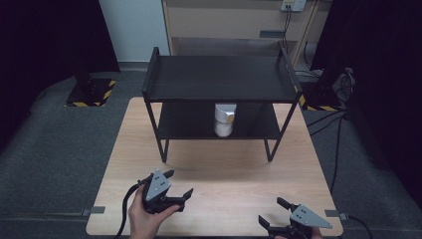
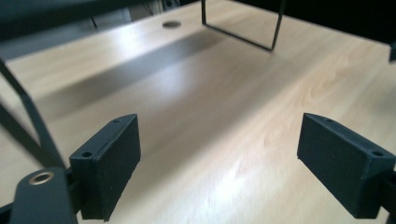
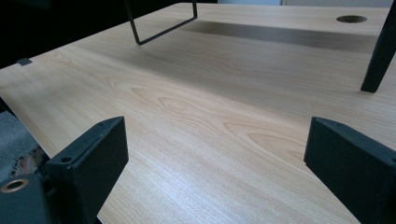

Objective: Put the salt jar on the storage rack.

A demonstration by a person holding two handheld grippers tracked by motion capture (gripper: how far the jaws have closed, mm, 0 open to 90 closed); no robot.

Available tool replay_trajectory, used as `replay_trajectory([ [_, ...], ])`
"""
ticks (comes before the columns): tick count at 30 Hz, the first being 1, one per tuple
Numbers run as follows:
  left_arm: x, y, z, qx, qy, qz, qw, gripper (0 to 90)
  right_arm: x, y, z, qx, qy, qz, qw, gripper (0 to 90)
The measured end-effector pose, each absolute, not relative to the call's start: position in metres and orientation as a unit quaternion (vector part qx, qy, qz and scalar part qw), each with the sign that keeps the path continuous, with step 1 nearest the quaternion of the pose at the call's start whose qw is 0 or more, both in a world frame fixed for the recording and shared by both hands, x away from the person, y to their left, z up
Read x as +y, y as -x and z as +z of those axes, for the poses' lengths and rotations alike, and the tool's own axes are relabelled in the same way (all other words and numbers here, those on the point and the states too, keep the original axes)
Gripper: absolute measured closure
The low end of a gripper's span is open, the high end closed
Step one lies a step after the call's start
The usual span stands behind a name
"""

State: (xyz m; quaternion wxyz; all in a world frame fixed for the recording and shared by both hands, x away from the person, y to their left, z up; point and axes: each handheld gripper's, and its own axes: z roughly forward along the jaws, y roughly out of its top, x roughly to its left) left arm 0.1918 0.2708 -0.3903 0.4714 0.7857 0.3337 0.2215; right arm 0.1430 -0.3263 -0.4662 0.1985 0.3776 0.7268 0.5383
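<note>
A black two-tier shelf (image 1: 219, 79) stands at the far half of the wooden table (image 1: 219, 169). On its lower tier sits a white container (image 1: 224, 119) with a small orange mark. My left gripper (image 1: 178, 184) rests low at the table's near left, held by a hand, jaws wide apart with nothing between them. In the left gripper view its pads (image 2: 109, 163) frame bare wood. My right gripper (image 1: 272, 211) is at the near right edge, also open and empty. Its pads (image 3: 93, 158) show over the table in the right gripper view.
The shelf's thin legs (image 1: 163, 149) stand on the table (image 2: 210, 93), with one foot (image 3: 376, 60) close in the right gripper view. A cable hole (image 3: 351, 19) lies in the tabletop under the shelf. Grey carpet surrounds the table; stands and cables sit at the back corners.
</note>
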Motion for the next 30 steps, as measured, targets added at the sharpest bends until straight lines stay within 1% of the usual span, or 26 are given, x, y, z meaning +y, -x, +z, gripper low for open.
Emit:
replay_trajectory([
  [4,0.282,-0.179,-0.395,0.336,-0.800,0.212,0.450,12.6,-0.326,-0.144,-0.466,0.728,-0.381,0.533,0.201,6.8],
  [7,0.290,-0.171,-0.403,0.345,-0.801,0.210,0.442,12.8,-0.326,-0.144,-0.467,0.729,-0.383,0.529,0.202,6.8],
  [12,0.295,-0.173,-0.411,0.358,-0.804,0.207,0.427,13.4,-0.325,-0.144,-0.466,0.731,-0.383,0.527,0.203,6.8],
  [17,0.295,-0.175,-0.414,0.361,-0.803,0.200,0.430,13.4,-0.327,-0.143,-0.467,0.730,-0.386,0.526,0.204,6.8],
  [30,0.294,-0.174,-0.414,0.359,-0.799,0.203,0.437,13.3,-0.328,-0.141,-0.467,0.730,-0.384,0.526,0.209,6.8],
])
